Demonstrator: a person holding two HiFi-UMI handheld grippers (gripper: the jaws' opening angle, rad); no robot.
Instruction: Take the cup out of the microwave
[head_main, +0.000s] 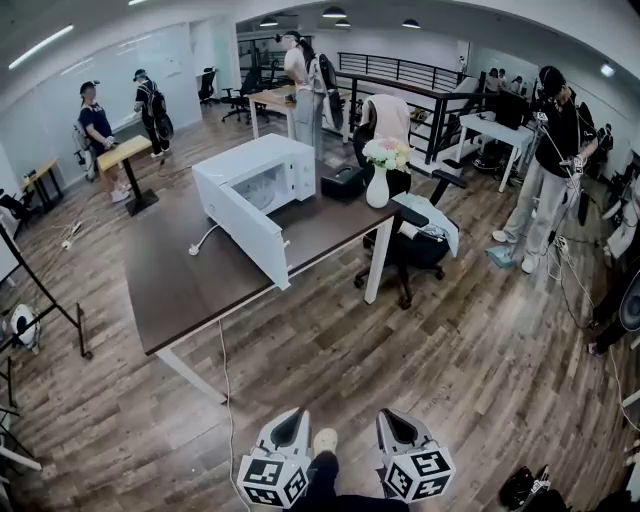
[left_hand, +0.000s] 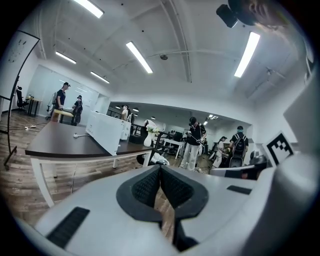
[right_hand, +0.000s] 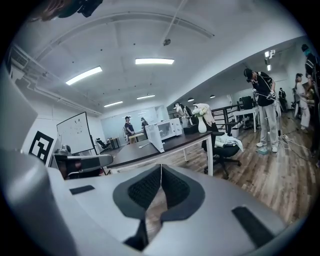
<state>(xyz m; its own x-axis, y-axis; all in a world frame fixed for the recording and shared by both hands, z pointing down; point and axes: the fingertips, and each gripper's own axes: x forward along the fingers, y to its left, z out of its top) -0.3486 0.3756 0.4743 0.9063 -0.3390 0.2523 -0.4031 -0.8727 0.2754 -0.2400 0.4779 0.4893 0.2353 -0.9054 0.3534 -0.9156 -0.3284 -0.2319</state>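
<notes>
Head view: microwave (head_main: 250, 182) sits door-open on the table (head_main: 180, 290), well ahead of the left gripper (head_main: 290, 425) and right gripper (head_main: 398, 423). Can't spot the cup inside.

Left gripper view: jaws clenched, empty, microwave far ahead-left.

Right gripper view: same deal, clamped on nothing, microwave far straight ahead.

Quick headcount: two tongs, the left tongs (head_main: 290, 427) and the right tongs (head_main: 398, 427), and one dark desk (head_main: 180, 290). That carries one white microwave (head_main: 255, 190), one vase of flowers (head_main: 378, 183) and one black box (head_main: 343, 182). Add one office chair (head_main: 420, 250), and two people far left: person in dark blue (head_main: 95, 120), person with backpack (head_main: 152, 100).
</notes>
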